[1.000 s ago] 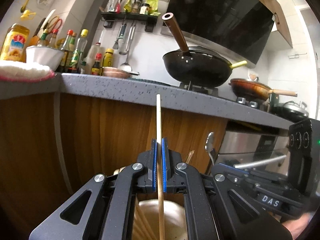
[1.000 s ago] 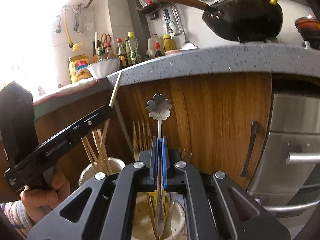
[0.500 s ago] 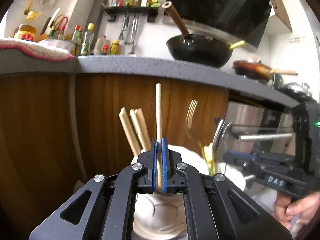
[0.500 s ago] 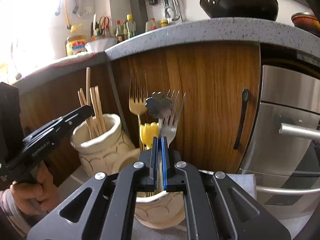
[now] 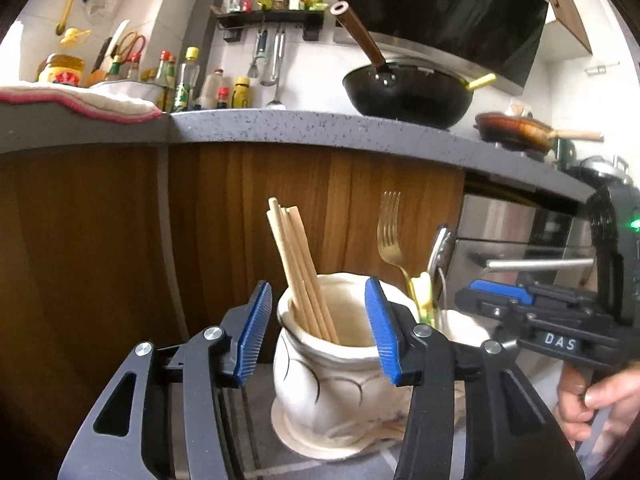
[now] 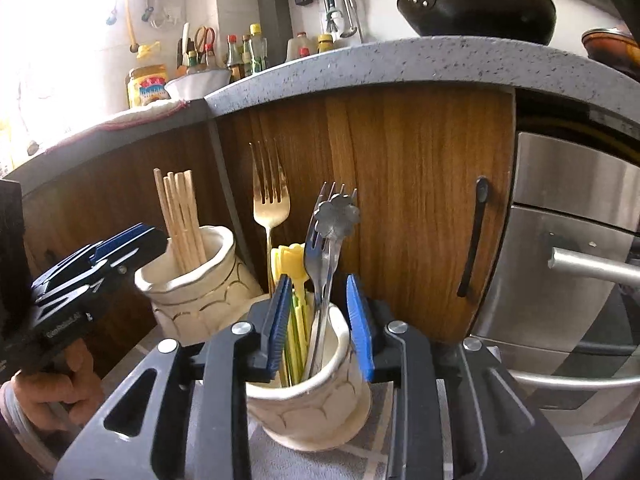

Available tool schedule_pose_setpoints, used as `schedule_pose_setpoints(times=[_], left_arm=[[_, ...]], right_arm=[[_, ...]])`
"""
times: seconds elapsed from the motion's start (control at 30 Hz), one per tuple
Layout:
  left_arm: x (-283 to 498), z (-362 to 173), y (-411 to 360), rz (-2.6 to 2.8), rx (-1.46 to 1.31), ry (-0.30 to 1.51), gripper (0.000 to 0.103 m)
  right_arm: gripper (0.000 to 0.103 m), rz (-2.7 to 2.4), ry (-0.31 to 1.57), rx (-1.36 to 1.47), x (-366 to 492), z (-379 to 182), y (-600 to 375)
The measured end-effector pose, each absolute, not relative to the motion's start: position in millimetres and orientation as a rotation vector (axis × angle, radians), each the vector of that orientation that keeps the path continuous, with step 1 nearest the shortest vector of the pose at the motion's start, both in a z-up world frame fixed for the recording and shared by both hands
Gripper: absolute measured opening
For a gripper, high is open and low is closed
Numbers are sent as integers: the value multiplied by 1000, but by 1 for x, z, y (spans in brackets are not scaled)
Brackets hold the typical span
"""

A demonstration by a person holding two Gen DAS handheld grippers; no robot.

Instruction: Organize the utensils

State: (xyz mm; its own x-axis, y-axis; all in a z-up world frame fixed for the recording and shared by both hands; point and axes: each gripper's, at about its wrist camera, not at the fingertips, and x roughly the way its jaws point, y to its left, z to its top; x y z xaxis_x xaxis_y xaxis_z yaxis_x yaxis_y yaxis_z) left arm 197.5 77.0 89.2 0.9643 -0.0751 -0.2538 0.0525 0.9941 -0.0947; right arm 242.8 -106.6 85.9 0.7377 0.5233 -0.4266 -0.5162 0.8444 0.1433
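While both grippers, left (image 5: pixel 318 330) and right (image 6: pixel 320 326), gaped empty, chopsticks (image 5: pixel 302 268) looked light, stiff, slippery; best gripped mid-shaft.

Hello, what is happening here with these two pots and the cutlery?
A person is sorting utensils with two handheld grippers. The left gripper hangs open over the pot of chopsticks, holding nothing; the wooden chopsticks lean inside. The right gripper is open around the second pot, where the flower-handled spoon stands among forks and yellow utensils. Neither gripper holds anything.
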Motion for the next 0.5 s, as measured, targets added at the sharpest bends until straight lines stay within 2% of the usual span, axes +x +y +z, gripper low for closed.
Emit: schedule_pose_setpoints(times=[0.03, 0.07, 0.1, 0.13, 0.3, 0.37, 0.43, 0.5], left_arm=[[193, 89, 77, -74, -93, 257, 51], [186, 88, 78, -83, -96, 246, 61], [178, 87, 77, -74, -89, 226, 83], [172, 86, 77, -66, -81, 204, 89], [143, 79, 72, -29, -32, 155, 96], [138, 76, 71, -20, -31, 162, 96], [132, 73, 69, -20, -36, 161, 97], [126, 70, 67, -8, -41, 153, 98]], right_arm=[[36, 569, 461, 19, 237, 85, -111], [41, 568, 454, 22, 232, 84, -113], [43, 567, 450, 24, 227, 82, -116], [43, 565, 449, 24, 221, 79, -119], [55, 552, 433, 15, 198, 68, -126], [67, 553, 415, 5, 188, 64, -128], [73, 551, 406, -1, 180, 62, -129], [75, 549, 404, 16, 174, 60, -131]])
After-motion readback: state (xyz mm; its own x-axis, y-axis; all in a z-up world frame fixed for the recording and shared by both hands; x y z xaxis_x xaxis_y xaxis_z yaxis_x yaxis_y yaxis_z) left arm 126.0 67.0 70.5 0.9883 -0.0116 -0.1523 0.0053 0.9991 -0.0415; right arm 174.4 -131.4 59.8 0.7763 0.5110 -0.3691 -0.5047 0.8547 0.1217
